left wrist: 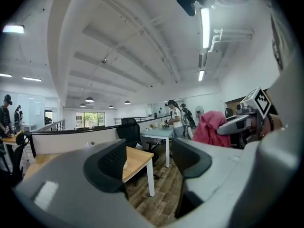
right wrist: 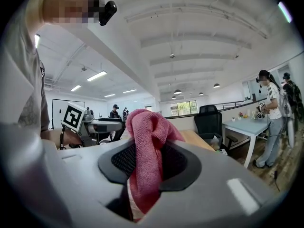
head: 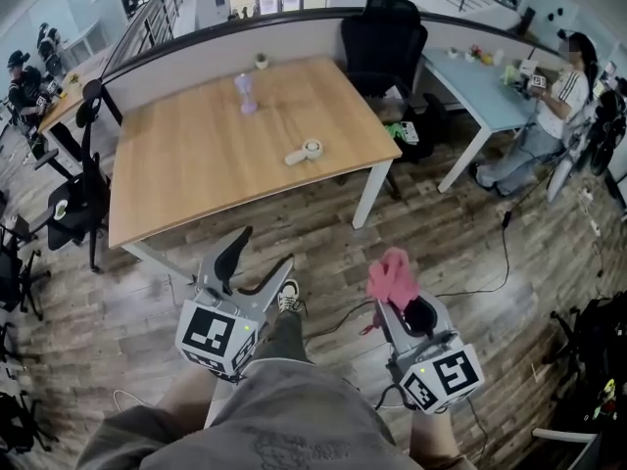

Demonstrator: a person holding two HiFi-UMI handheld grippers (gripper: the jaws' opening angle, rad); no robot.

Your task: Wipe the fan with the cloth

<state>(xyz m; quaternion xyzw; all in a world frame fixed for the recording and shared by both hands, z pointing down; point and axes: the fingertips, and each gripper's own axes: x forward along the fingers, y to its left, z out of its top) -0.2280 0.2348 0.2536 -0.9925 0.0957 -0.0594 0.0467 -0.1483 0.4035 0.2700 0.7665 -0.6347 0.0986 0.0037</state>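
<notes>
A wooden table stands well ahead of me. On it a small lilac upright item that looks like a fan stands near the back. A white round-headed item with a handle lies nearer the front. Both grippers are held low over the floor, short of the table. My left gripper is open with nothing between its fingers. My right gripper is shut on a pink cloth. The cloth bunches up out of the jaws and also shows in the left gripper view.
A black office chair stands behind the table's right end, by a grey partition. A light blue table with a seated person is at the right. More black chairs stand left. Cables run over the wood floor.
</notes>
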